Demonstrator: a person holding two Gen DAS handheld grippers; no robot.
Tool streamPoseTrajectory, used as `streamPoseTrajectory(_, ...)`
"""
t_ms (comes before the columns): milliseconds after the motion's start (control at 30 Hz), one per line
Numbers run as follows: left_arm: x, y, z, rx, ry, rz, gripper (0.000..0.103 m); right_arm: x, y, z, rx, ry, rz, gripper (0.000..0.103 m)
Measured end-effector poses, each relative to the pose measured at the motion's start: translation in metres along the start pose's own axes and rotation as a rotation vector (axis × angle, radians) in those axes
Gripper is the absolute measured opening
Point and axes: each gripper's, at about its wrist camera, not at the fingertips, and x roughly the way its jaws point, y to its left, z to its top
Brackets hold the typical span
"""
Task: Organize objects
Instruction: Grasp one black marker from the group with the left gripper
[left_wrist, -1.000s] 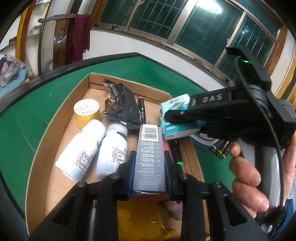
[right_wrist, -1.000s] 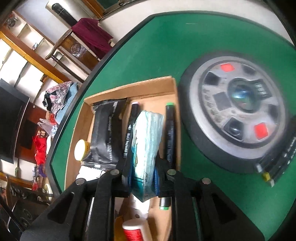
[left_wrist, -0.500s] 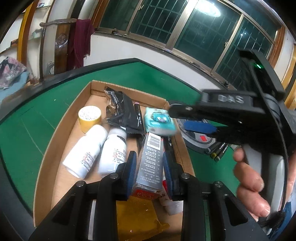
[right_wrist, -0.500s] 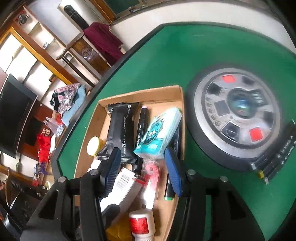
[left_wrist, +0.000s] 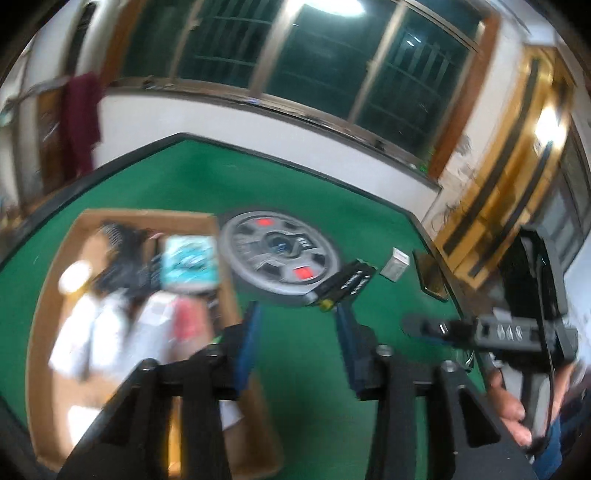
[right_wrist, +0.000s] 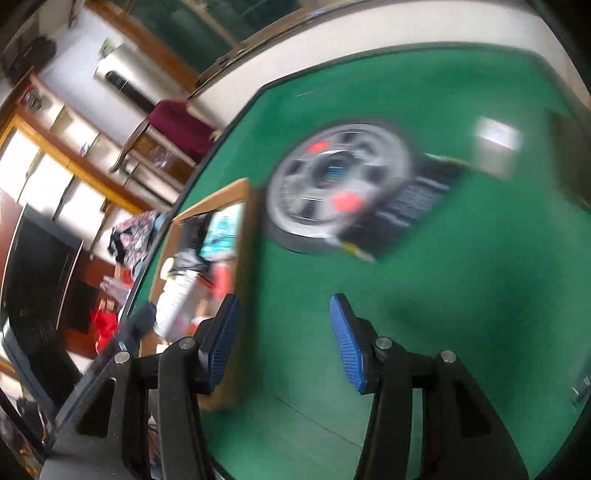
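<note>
Left gripper jaws opening, nothing between them, only green table felt in the gap; right gripper jaws spread, likewise empty, over bare felt just beside the cardboard box; right gripper also seen side-on in the left wrist view, held by a hand near the table's right edge.

Cardboard box sits toward the table's left edge, long axis running from near edge to far edge; contents blurred: a teal tissue pack lying flat near the box's far right corner, white bottles on their sides in the middle, a dark pouch at the far end.

Round grey centre console with red buttons touches the box's right wall; a bundle of dark markers lies against the console's right rim, long axis slanting toward the far right; a small white box stands beyond them, near the table's far right edge.
</note>
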Motion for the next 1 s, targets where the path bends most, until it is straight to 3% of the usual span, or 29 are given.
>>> streamPoseTrajectory(233,0.113,-0.055,0.044,0.171,0.191,0.029,0.039,-0.025,-0.082,0.005,0.19,-0.055,0.011,0.049)
streamPoseTrajectory(400,0.175,-0.06,0.048,0.151,0.294,0.02,0.037,-0.026,-0.104,0.01,0.27,-0.049,0.043,0.049)
streamPoseTrajectory(567,0.197,-0.072,0.043,0.183,0.347,-0.006,0.027,-0.022,-0.111,0.013,0.325,-0.027,0.094,0.049)
streamPoseTrajectory(700,0.206,-0.084,0.04,0.26,0.366,0.065,0.018,-0.021,-0.116,0.011,0.348,-0.025,0.113,0.049)
streamPoseTrajectory(1000,0.209,-0.087,0.041,0.316,0.345,0.086,0.018,-0.021,-0.118,0.007,0.353,-0.03,0.104,0.049)
